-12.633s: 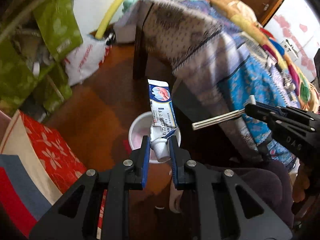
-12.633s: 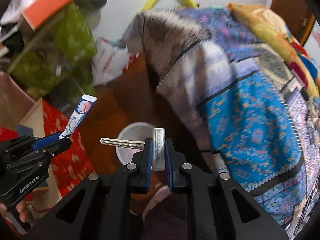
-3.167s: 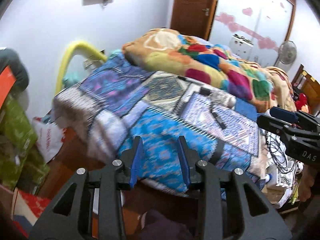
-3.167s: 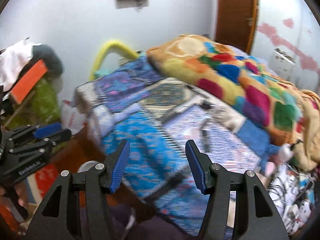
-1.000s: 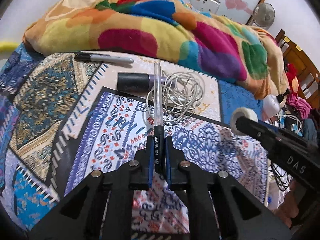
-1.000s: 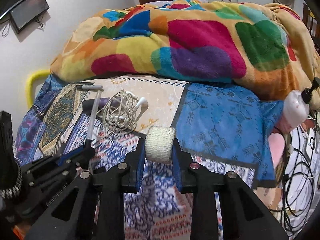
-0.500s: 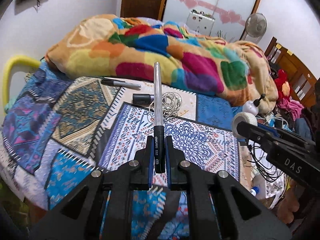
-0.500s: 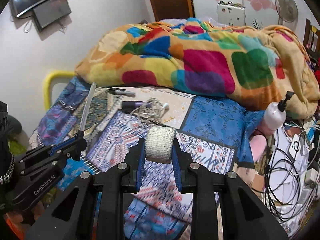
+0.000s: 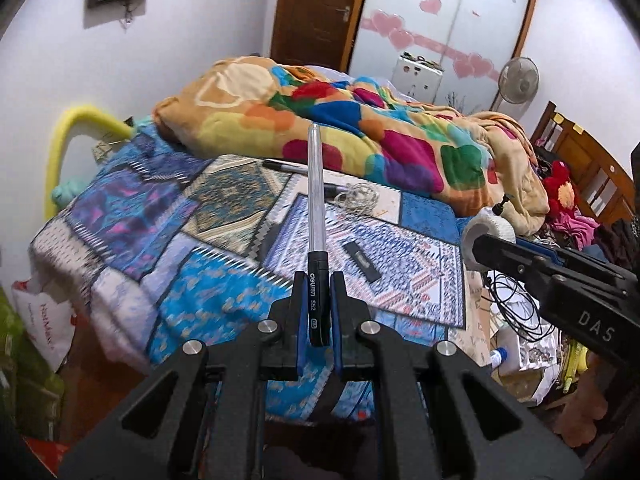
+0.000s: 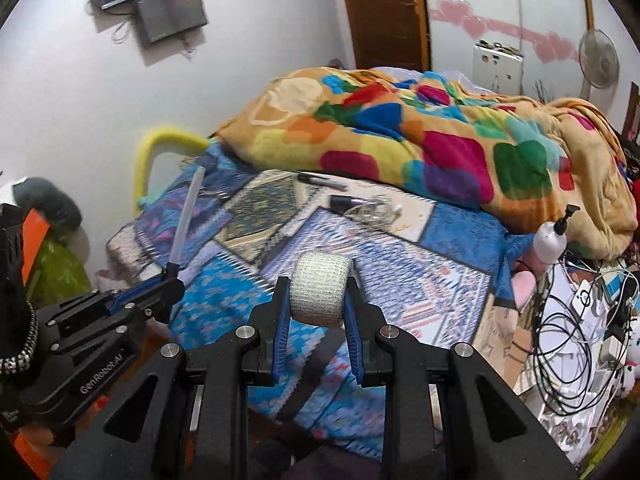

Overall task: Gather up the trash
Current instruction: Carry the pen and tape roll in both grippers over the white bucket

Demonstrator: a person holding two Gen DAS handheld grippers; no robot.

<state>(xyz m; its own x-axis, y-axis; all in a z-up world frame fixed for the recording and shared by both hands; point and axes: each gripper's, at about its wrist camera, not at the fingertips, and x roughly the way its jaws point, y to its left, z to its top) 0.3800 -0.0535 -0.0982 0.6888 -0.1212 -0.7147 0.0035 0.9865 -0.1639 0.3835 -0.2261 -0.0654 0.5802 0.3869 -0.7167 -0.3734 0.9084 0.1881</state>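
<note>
My left gripper (image 9: 317,292) is shut on a clear pen with a black grip (image 9: 315,200), held upright above the patterned bedspread (image 9: 192,216). It also shows in the right wrist view (image 10: 185,220) at the left. My right gripper (image 10: 316,304) is shut on a white bandage roll (image 10: 320,288), lifted above the bed. The roll also shows in the left wrist view (image 9: 486,232) at the right. On the bed lie a marker (image 9: 288,166), a coil of white earphones (image 9: 360,196) and a small black flat piece (image 9: 362,262).
A colourful blanket (image 9: 360,128) is heaped at the back of the bed. A pump bottle (image 10: 554,236) and tangled cables (image 10: 568,340) are at the right. A yellow hoop (image 9: 68,140) and bags (image 9: 40,332) stand at the left by the wall.
Both grippers have pulled back and up from the bed with the pen and the bandage roll still held. More of the room and the bed's edge shows now.
</note>
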